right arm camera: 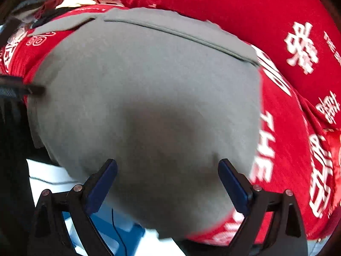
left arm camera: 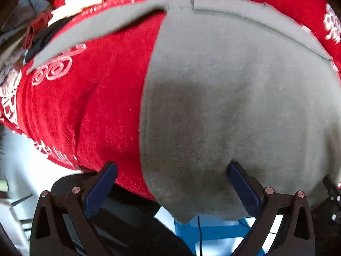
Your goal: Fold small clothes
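A grey garment [left arm camera: 223, 89] lies spread flat on a red cloth with white lettering [left arm camera: 102, 98]; one sleeve [left arm camera: 89, 29] stretches off to the upper left. My left gripper [left arm camera: 172, 168] is open, its blue-padded fingers [left arm camera: 102, 183] straddling the garment's near left edge, one pad over red cloth and the other over grey fabric. In the right wrist view the same grey garment [right arm camera: 149, 98] fills the middle. My right gripper [right arm camera: 168, 166] is open just above its near hem, with nothing between the pads. The other gripper's dark tip [right arm camera: 23, 89] shows at the left edge.
A heap of other clothes [left arm camera: 32, 27] sits at the far left of the red cloth. Below the table's near edge are a blue stool [left arm camera: 213, 230] and a pale floor. More red cloth with lettering [right arm camera: 302, 49] extends to the right.
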Demonstrator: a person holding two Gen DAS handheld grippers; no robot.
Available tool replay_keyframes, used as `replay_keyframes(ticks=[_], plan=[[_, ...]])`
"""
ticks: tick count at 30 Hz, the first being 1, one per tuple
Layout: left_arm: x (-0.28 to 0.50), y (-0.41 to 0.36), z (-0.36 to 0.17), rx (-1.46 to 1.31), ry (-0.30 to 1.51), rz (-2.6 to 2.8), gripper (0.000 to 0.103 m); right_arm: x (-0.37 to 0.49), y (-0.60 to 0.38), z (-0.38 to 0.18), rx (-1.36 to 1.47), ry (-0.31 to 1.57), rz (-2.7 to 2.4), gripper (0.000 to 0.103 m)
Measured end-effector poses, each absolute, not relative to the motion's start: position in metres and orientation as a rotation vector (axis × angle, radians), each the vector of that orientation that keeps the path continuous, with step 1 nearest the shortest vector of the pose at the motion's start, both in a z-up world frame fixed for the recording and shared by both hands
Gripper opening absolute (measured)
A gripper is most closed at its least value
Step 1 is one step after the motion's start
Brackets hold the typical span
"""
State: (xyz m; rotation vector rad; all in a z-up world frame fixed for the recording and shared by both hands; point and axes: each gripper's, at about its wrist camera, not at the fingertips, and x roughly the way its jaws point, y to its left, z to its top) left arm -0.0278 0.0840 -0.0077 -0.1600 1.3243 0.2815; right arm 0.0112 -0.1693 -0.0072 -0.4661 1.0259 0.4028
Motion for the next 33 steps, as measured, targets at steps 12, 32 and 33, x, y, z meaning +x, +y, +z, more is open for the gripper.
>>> replay_keyframes(ticks=[12, 32, 33], plan=[[-0.014, 0.260, 0.021, -0.533, 1.115, 0.518, 0.103, 0.035, -0.198, 0.003, -0.358, 1.075, 0.267, 0.098], [0.063, 0.443, -0.006, -0.698, 0.750, 0.886, 0.092, 0.061, -0.107, 0.007, -0.486, 1.103, 0.350, 0.098], [0.066, 0.446, -0.006, -0.692, 0.737, 0.893, 0.081, 0.065, -0.102, 0.013, -0.483, 1.090, 0.355, 0.098]])
